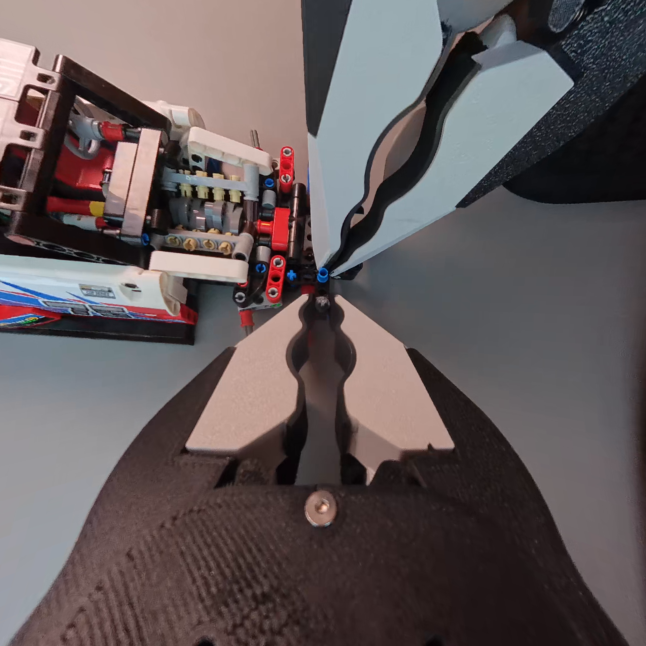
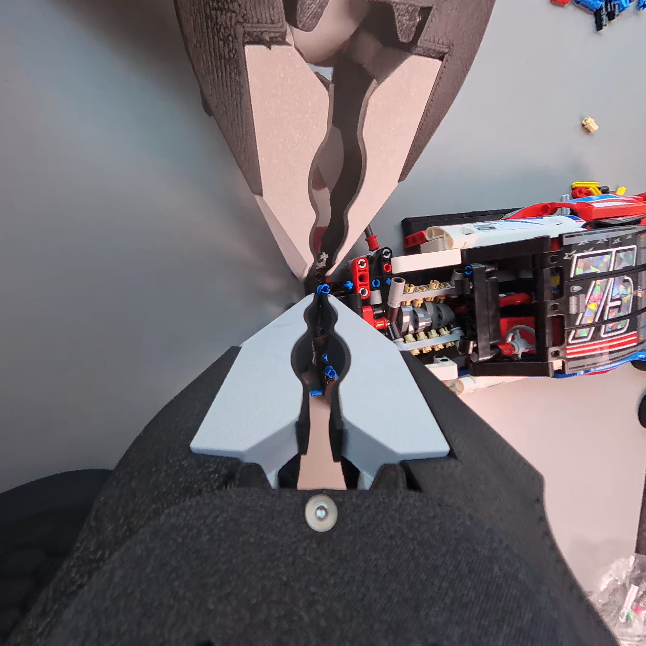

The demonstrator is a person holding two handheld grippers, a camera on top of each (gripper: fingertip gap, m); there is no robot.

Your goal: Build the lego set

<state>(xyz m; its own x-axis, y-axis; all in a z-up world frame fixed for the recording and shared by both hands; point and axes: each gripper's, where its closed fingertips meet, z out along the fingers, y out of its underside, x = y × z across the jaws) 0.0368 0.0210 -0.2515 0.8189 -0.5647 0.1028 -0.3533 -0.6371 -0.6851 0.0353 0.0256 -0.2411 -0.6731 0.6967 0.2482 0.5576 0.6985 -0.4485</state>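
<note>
- Pinching a small dark piece at its tips, the left gripper has its beige jaws nearly closed and aims at 12 o'clock in its own view.
- The right gripper, with pale blue fingers, is closed on the black end of the car; dark parts with blue pins show in the gap between its jaws.
- In the right view the two grippers meet tip to tip near the centre, the left one coming in from 12 o'clock.
- A blue pin sits right at that meeting point, on the black frame at the car's end.
- The car lies on the grey table, reaching toward 9 o'clock in the left view and 3 o'clock in the right view; its engine block is exposed between white beams.
- Loose parts lie at 1 o'clock in the right view, a tan piece lies apart from them, and a clear bag sits at 5 o'clock.
- Step in hand, as I judge it: seating the dark piece on the car's end while the right gripper steadies the frame.
- Next move likely calls for lining the piece up with its hole and pressing straight in, the right grip kept firm.
</note>
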